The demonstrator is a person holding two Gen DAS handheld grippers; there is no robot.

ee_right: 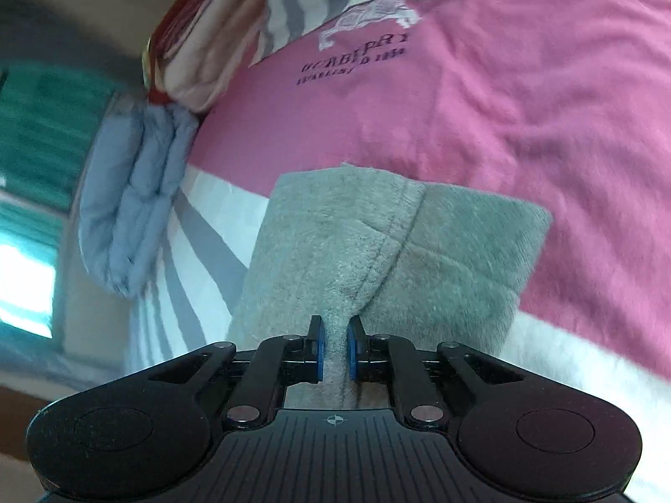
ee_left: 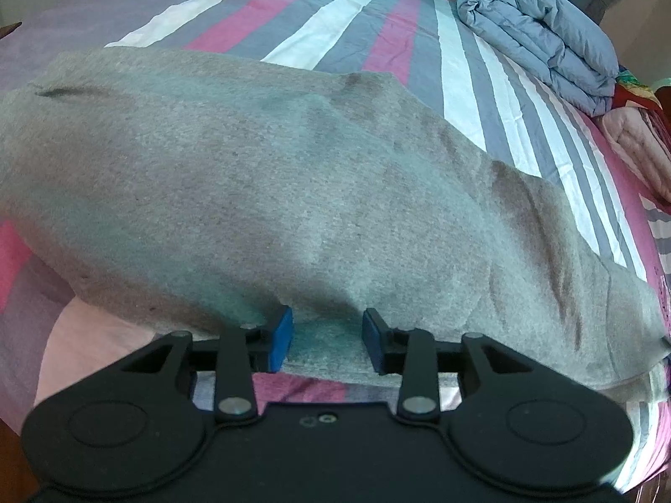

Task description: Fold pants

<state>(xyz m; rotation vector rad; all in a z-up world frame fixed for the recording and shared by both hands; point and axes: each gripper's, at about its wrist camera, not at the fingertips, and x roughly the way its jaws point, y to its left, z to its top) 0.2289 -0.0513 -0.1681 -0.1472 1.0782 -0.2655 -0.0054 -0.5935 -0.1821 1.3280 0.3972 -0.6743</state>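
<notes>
On the striped bedsheet (ee_left: pixel 377 21) beside a folded blue quilt (ee_left: pixel 541 29), both tongs pinch the grey pants (ee_left: pixel 251 167).

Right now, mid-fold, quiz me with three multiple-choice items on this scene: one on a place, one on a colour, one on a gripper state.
1. Where do the grey pants lie?
A. on the striped bedsheet
B. on a wooden floor
C. inside a basket

2. What colour is the folded quilt at the bed's far side?
A. green
B. light blue
C. black

3. What is the right gripper doing?
A. standing wide open over bare sheet
B. holding a hanger
C. pinching a fold of the pants

Answers: 1 A, stripes show all around the pants; 2 B, its padded rolls are pale blue; 3 C, grey cloth is bunched between its pads.
</notes>
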